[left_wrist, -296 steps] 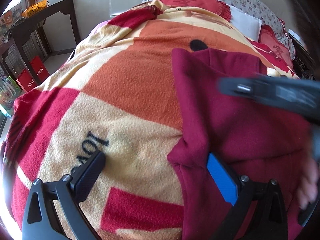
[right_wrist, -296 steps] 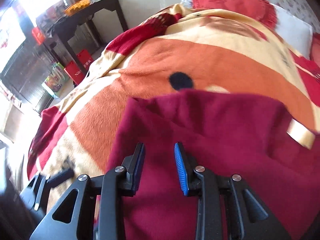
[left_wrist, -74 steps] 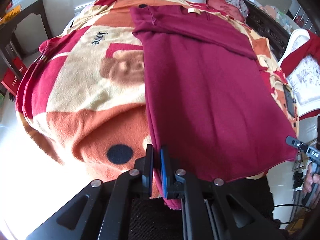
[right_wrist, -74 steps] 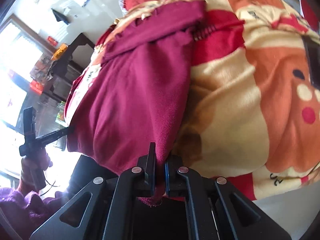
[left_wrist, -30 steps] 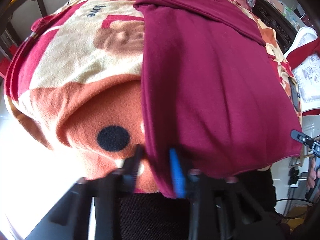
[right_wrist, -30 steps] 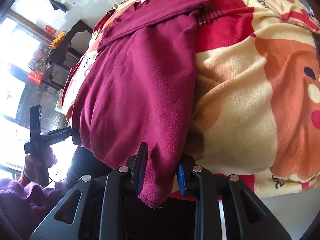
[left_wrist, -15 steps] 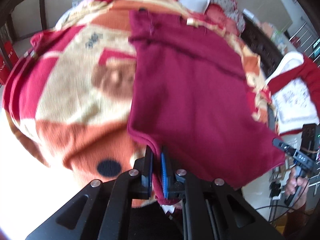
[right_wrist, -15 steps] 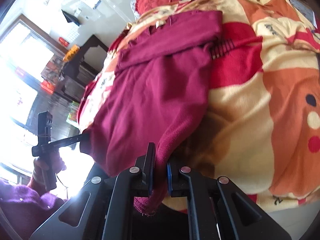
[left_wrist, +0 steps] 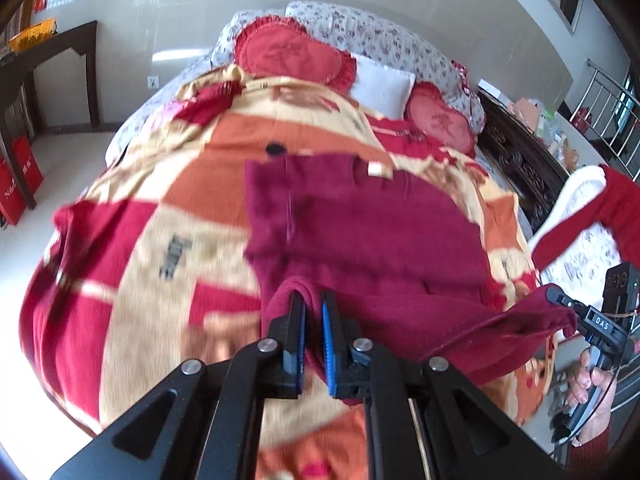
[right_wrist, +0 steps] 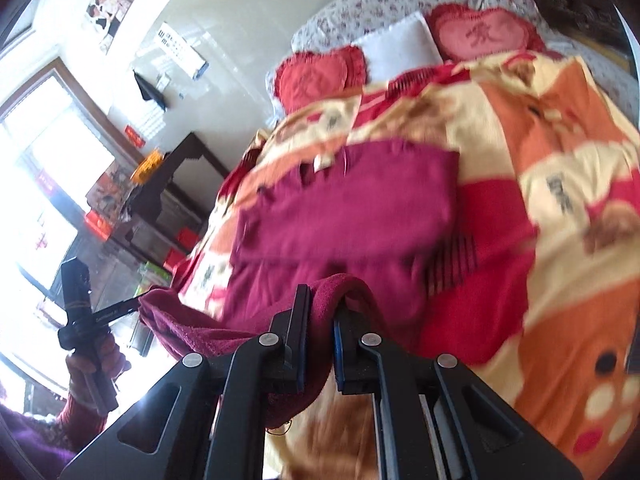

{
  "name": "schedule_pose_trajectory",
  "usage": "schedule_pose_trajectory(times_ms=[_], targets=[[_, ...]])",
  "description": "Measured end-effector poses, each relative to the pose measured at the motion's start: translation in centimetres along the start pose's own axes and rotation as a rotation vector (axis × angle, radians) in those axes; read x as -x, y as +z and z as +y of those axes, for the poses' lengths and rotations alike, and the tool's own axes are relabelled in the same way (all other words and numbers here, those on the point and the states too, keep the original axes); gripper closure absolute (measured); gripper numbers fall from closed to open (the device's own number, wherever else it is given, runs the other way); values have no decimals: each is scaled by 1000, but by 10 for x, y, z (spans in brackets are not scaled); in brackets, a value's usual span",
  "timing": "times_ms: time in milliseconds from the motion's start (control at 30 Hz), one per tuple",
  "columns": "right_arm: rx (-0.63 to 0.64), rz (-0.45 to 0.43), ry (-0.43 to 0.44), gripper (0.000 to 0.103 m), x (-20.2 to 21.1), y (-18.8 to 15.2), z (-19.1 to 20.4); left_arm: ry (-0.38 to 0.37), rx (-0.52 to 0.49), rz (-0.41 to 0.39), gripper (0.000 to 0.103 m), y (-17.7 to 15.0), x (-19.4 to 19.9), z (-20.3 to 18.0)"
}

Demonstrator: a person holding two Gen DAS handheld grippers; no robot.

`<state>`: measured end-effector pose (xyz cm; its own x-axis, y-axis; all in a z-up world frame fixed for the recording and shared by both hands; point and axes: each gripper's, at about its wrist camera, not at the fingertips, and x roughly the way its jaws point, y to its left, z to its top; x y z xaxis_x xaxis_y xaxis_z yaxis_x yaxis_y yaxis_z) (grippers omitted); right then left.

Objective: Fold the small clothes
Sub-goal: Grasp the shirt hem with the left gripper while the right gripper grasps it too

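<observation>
A dark red shirt [left_wrist: 372,224] lies on the patterned orange, cream and red blanket [left_wrist: 160,248], collar end far from me with a pale label. My left gripper [left_wrist: 313,300] is shut on the shirt's left hem corner and holds it raised over the shirt's body. My right gripper [right_wrist: 320,300] is shut on the right hem corner, also raised; it shows at the right edge of the left wrist view [left_wrist: 560,300]. The hem hangs between the two grippers. The shirt [right_wrist: 352,216] shows in the right wrist view too.
Red heart cushions [left_wrist: 288,52] and a white pillow [left_wrist: 380,80] lie at the bed's head. A dark side table [left_wrist: 52,52] stands left of the bed. A white and red garment [left_wrist: 592,232] lies at the right bed edge, by dark carved furniture [left_wrist: 516,152].
Both grippers opened briefly on the hem, shut on it again, then lifted it and carried it forward over the shirt toward the collar.
</observation>
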<state>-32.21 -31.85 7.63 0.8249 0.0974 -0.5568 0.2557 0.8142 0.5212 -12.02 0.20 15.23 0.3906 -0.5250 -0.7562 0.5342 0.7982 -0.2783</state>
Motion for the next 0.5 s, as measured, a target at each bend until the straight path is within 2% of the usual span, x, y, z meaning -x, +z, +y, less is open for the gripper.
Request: schedule_pose_trajectory(times_ms=[233, 500], targets=[[14, -35, -77, 103, -43, 61, -10, 72, 1, -44, 95, 64, -49, -1], [-31, -1, -137, 103, -107, 106, -43, 157, 0, 9, 95, 104, -135, 7]])
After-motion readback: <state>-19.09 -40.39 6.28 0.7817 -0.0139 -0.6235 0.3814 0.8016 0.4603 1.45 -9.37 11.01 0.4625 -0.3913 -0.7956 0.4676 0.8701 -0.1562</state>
